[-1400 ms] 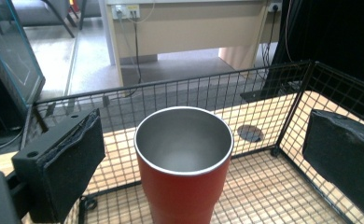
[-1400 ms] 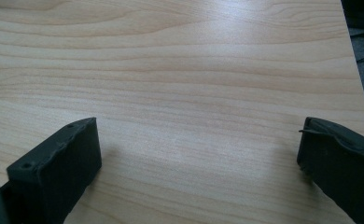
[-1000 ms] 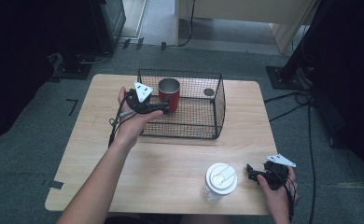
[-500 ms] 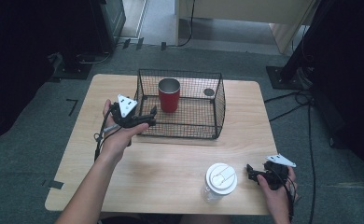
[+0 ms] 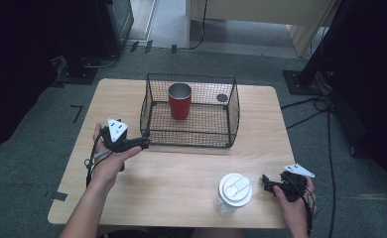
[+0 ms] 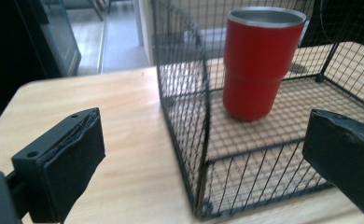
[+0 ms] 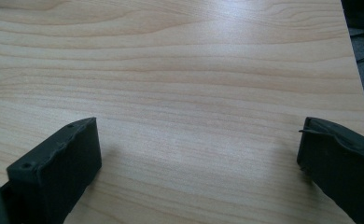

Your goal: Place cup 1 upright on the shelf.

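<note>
Red cup (image 5: 179, 100) now stands in the wire basket (image 5: 191, 133); left gripper (image 5: 141, 143) has backed out, fingers wide open, empty.

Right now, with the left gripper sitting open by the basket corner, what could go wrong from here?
The left gripper sits open close to the wire basket at its near left corner; in the left gripper view that corner post stands between the jaws, so a push forward could snag the mesh and drag the basket, perhaps tipping the red cup inside. The right gripper rests open beside the lidded clear cup near the table edge; a careless sweep could knock it off.
</note>
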Demonstrator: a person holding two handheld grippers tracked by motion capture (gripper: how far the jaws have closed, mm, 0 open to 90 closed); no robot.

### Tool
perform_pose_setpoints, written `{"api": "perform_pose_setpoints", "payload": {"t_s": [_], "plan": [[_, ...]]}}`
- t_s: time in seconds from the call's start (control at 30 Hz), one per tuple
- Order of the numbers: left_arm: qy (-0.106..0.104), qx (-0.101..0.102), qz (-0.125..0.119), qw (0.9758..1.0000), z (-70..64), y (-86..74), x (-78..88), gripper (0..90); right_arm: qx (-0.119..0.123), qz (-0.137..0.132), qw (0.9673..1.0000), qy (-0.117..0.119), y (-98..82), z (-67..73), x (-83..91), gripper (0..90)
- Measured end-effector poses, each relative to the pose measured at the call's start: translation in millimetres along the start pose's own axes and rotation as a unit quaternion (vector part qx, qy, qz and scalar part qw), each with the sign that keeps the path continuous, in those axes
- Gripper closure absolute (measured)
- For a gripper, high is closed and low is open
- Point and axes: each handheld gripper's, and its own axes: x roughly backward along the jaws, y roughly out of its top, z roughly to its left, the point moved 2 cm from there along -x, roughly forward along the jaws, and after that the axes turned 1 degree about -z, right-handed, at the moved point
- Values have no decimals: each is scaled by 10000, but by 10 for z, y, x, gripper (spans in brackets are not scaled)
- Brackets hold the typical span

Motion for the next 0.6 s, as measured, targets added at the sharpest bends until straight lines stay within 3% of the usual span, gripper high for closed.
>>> {"api": "perform_pose_setpoints", "payload": {"t_s": [0.4, 0.6], "plan": [[232, 56, 383, 9990, 345, -374, 251, 0, 1, -4, 10000, 0, 0, 0, 0, 0], [433, -117, 617, 9971, 400, -646, 367, 0, -1, -3, 10000, -2, 0, 1, 0, 0]]}}
